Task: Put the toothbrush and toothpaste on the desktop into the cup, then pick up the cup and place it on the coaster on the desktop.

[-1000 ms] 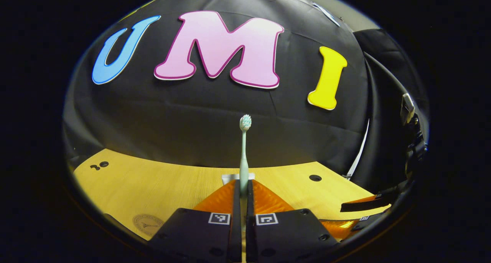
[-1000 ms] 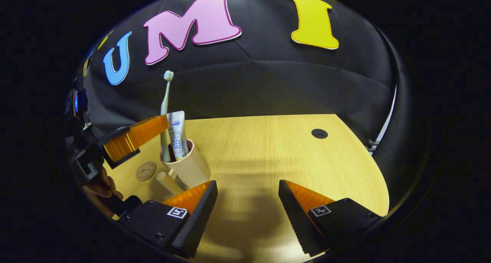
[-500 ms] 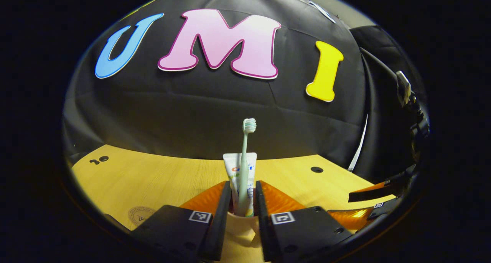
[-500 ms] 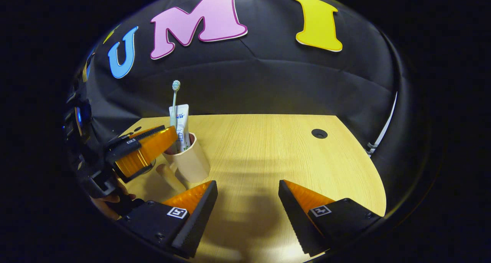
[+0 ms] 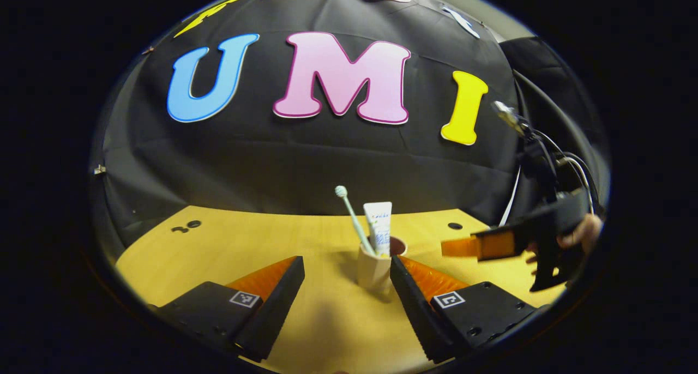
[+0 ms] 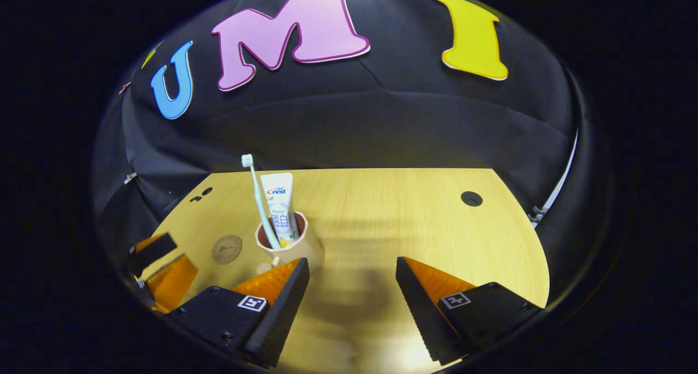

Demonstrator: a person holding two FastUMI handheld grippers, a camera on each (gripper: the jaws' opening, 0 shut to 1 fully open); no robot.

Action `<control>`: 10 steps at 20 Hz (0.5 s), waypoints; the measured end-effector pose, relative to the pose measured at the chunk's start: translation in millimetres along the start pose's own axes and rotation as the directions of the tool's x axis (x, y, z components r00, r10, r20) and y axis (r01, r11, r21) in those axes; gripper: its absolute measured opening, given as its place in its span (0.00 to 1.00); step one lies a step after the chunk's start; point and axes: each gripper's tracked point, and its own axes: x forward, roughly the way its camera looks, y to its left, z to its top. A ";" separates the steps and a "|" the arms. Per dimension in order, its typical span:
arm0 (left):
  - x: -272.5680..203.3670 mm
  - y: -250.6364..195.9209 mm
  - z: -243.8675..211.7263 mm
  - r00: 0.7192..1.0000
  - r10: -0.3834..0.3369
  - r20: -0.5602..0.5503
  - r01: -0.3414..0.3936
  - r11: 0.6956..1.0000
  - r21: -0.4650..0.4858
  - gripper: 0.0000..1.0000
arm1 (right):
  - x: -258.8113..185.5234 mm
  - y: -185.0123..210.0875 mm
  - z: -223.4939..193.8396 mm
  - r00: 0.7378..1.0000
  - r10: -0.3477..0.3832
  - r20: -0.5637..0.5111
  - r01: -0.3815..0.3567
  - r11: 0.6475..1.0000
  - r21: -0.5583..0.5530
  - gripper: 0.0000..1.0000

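A beige cup [image 5: 372,270] stands upright on the wooden desktop [image 5: 218,254] and holds a pale green toothbrush [image 5: 353,220], leaning left, and a white toothpaste tube [image 5: 379,231]. My left gripper [image 5: 346,265] is open with nothing in it, and the cup is just beyond its fingertips, close to the right-hand finger. In the right gripper view the cup [image 6: 306,244] with toothbrush [image 6: 257,195] and toothpaste [image 6: 279,206] sits just past the left-hand finger of my open right gripper [image 6: 351,265]. A round brown coaster [image 6: 226,248] lies on the desktop left of the cup.
A hand [image 5: 583,232] holds the right gripper [image 5: 480,246] at the right of the left gripper view. The left gripper [image 6: 163,265] shows low at the left of the right gripper view. Round holes [image 6: 471,198] mark the desktop, and black cloth closes the back.
My left gripper let go of the toothbrush, opened wide and drew back from the cup. The toothbrush now leans in the cup beside the toothpaste. The right gripper stayed open.
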 end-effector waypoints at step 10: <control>-73.5 58.4 -36.9 0.987 0.103 -0.121 -0.114 0.989 -0.090 0.99 | 32.4 46.3 -10.1 0.951 0.015 -0.309 -0.004 0.999 0.035 0.99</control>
